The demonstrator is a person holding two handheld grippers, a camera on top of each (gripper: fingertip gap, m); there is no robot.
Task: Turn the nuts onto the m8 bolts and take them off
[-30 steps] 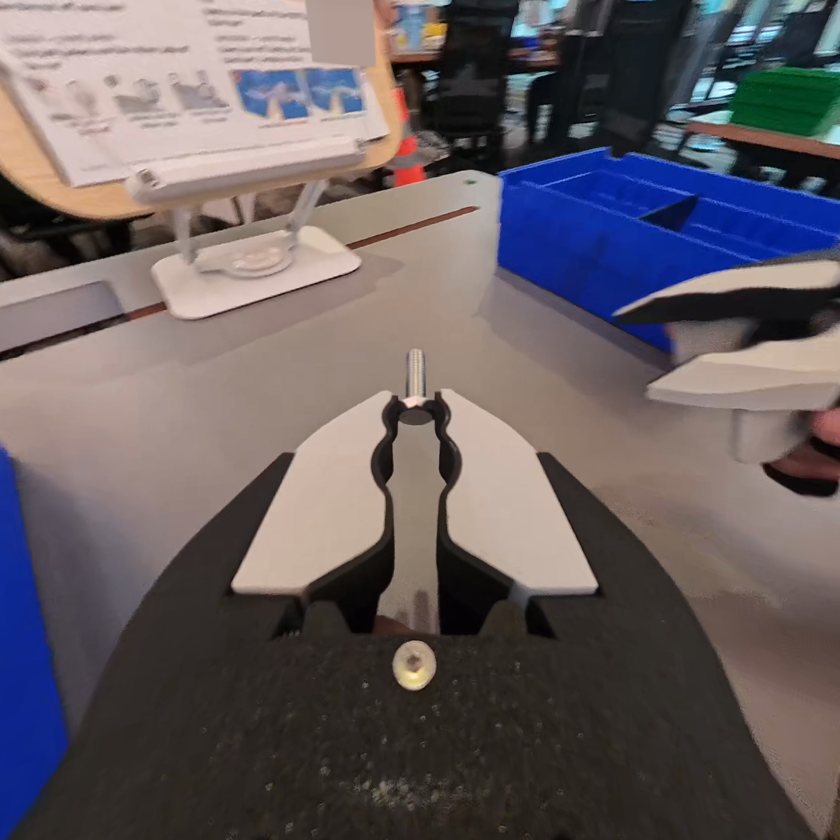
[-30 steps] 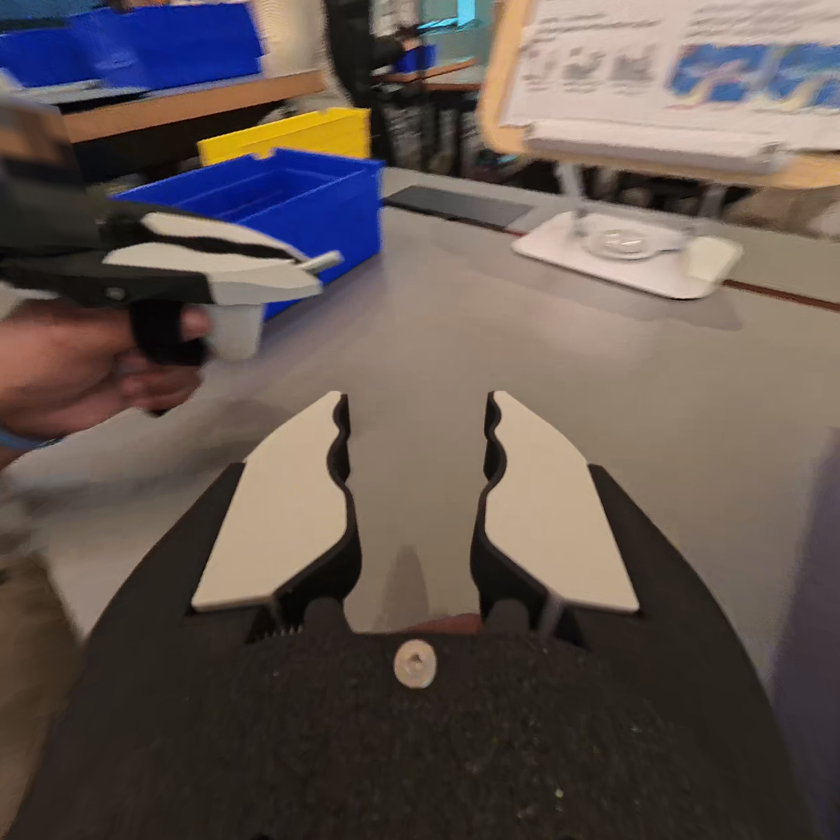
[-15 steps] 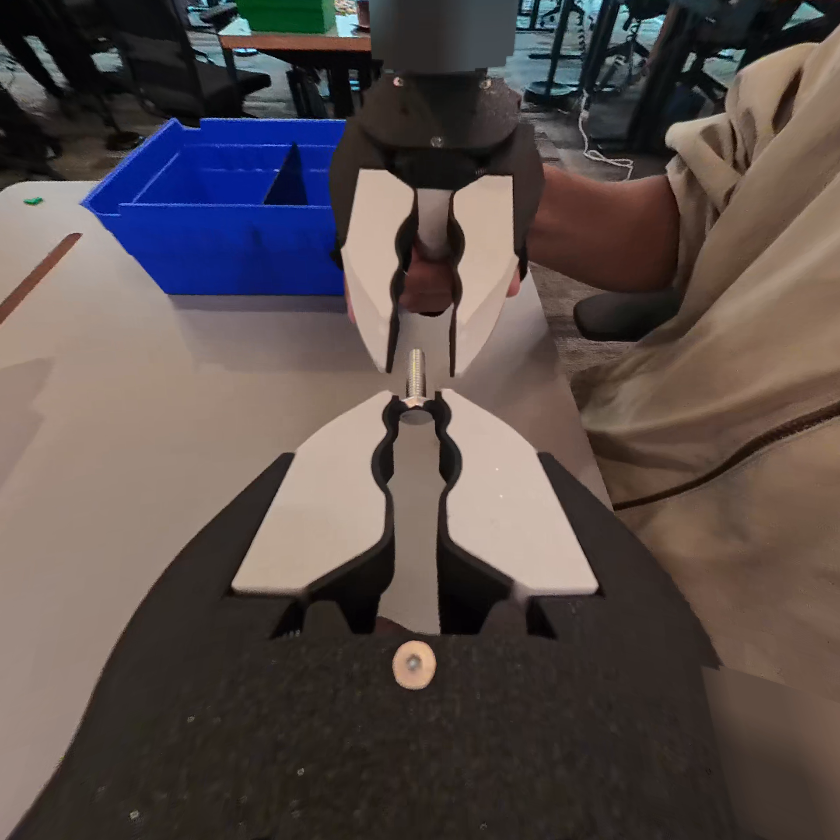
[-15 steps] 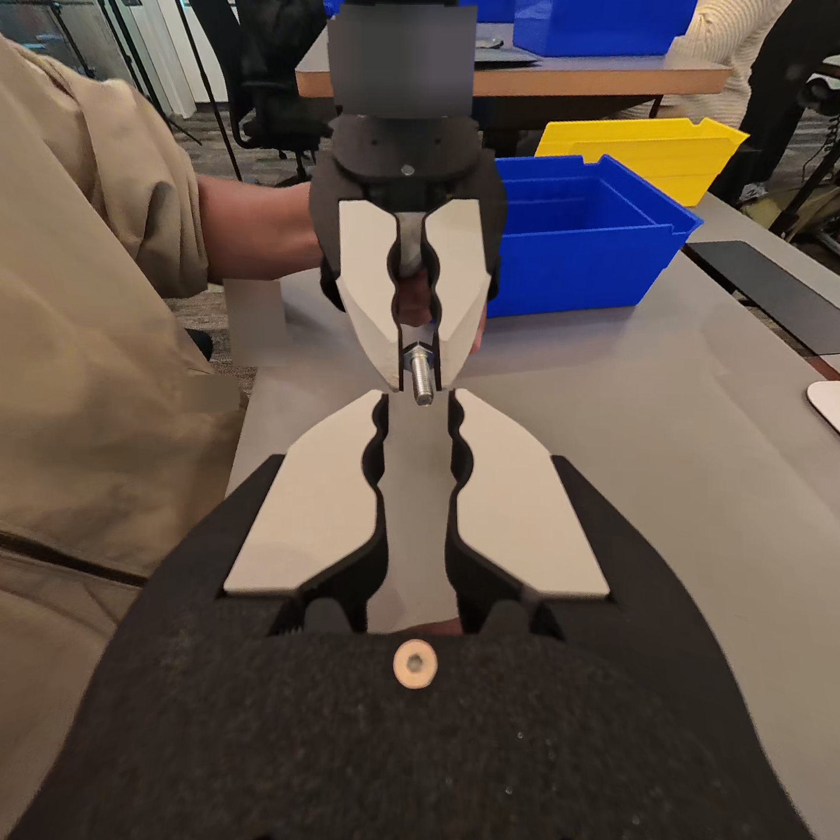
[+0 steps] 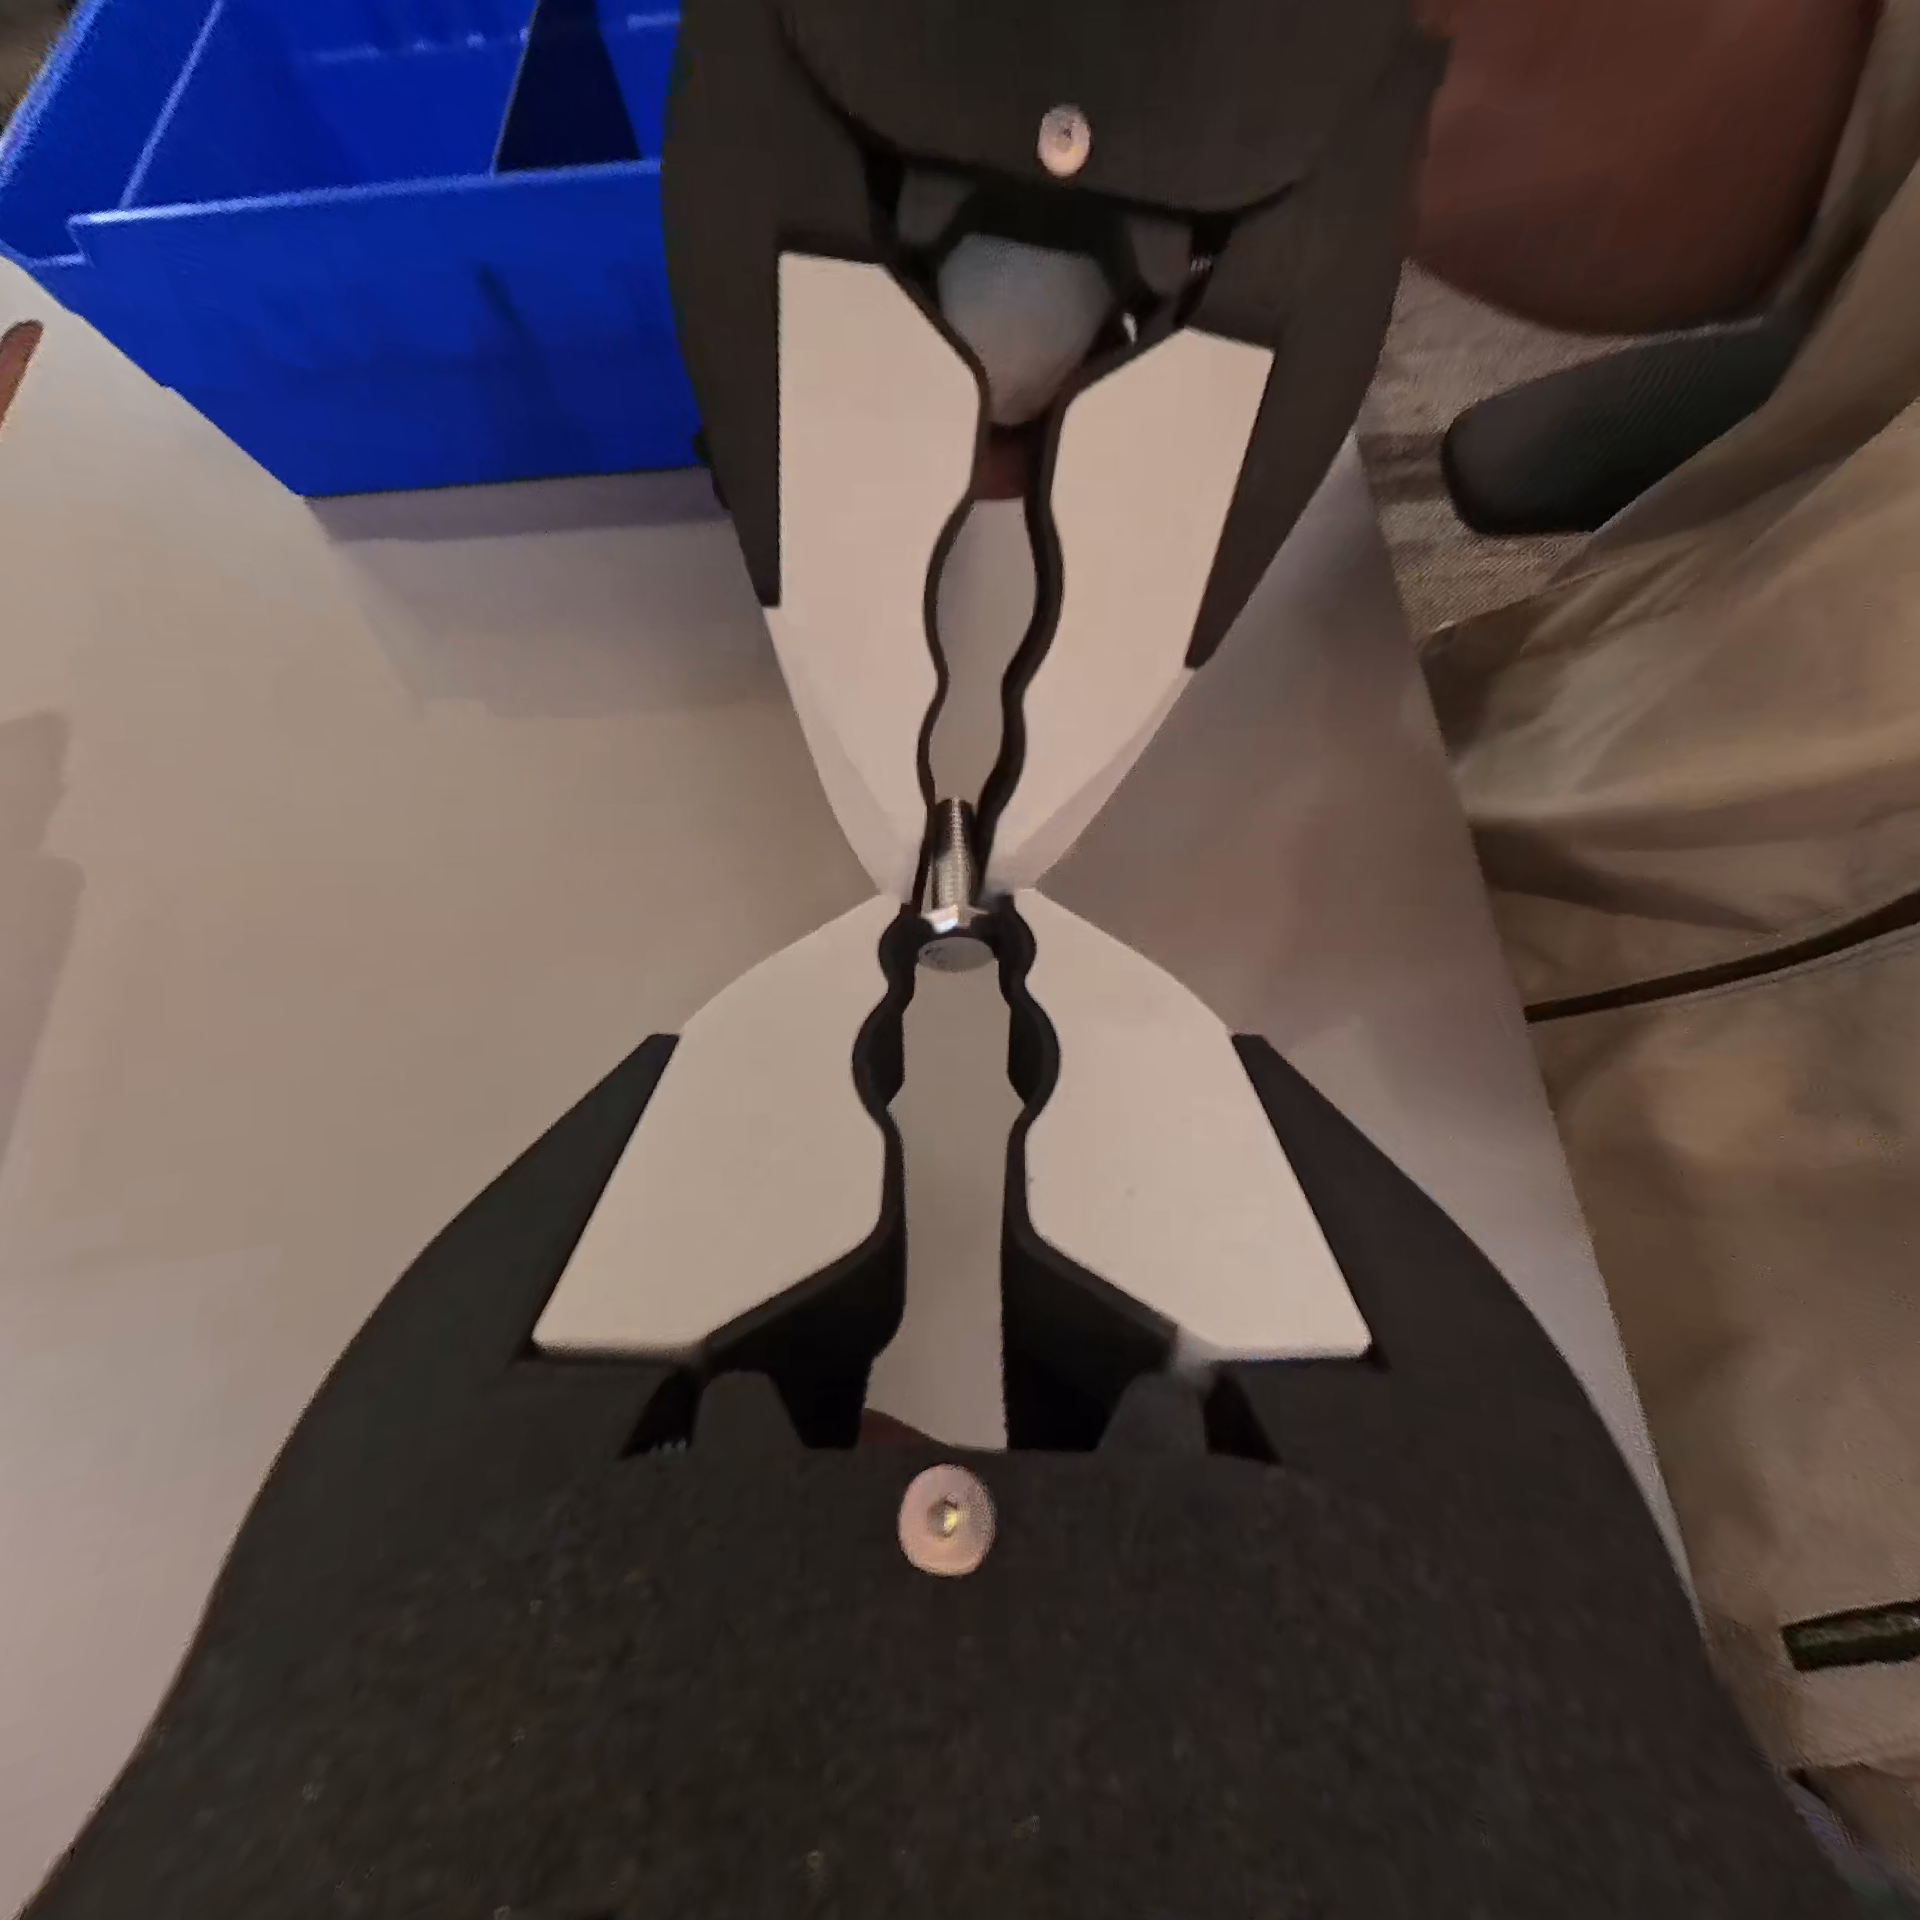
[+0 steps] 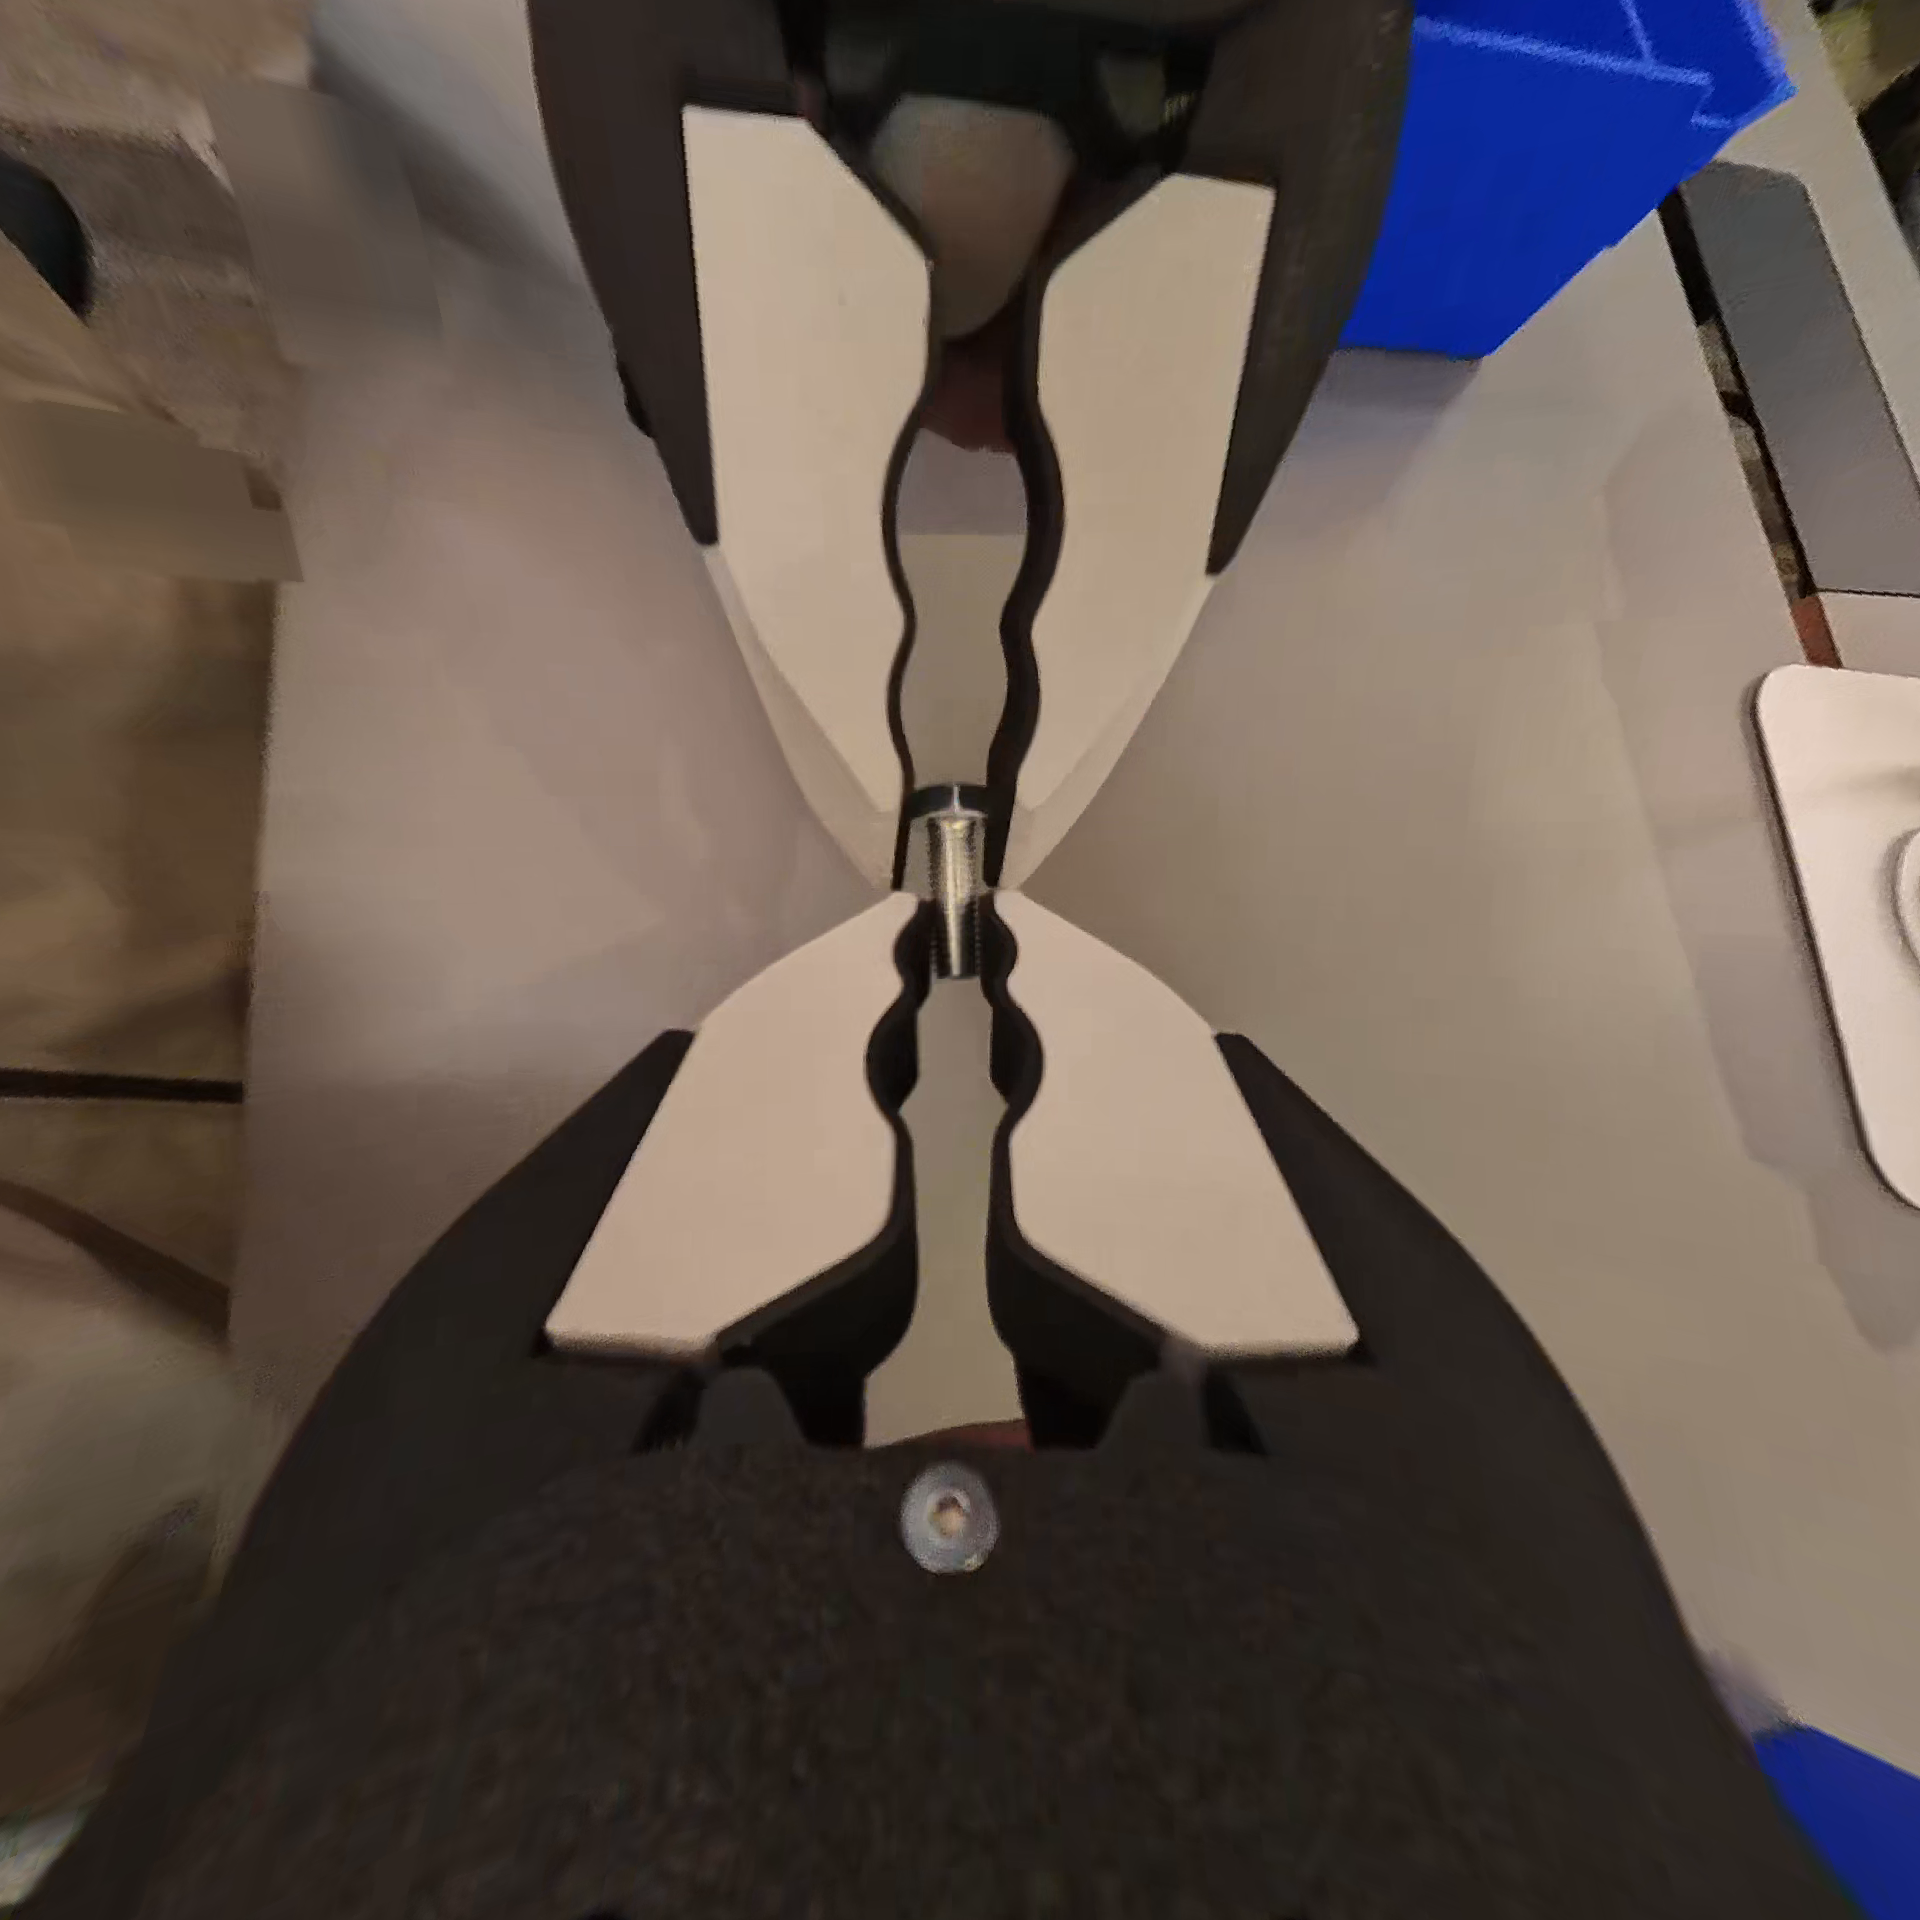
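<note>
Looking along my left hand-held gripper (image 5: 951,930), I see its fingers closed on the hex head of the bolt (image 5: 954,868). The threaded shank points straight ahead, away from me, in line with the fingers. The right hand-held gripper (image 5: 961,852) faces me head-on, its tips almost touching mine, and the free end of the shank sits between them. Both hang above the grey tabletop (image 5: 364,831), with a blue bin (image 5: 395,343) behind to the left. No nut shows in this view.

Through the right wrist camera the bolt (image 6: 951,894) runs toward me, its thread end lying between my right hand-held gripper's (image 6: 951,940) tips. That gripper is nearly closed, but I cannot tell whether it pinches the thread or only surrounds it. The left hand-held gripper (image 6: 948,831) opposite grips the head at the far end. A dark ring at that end may be a nut or just the head; blur hides it.

I judge the coming move turns on the bolt's axis, which is shared with both grippers, so any twist should be about that line.
</note>
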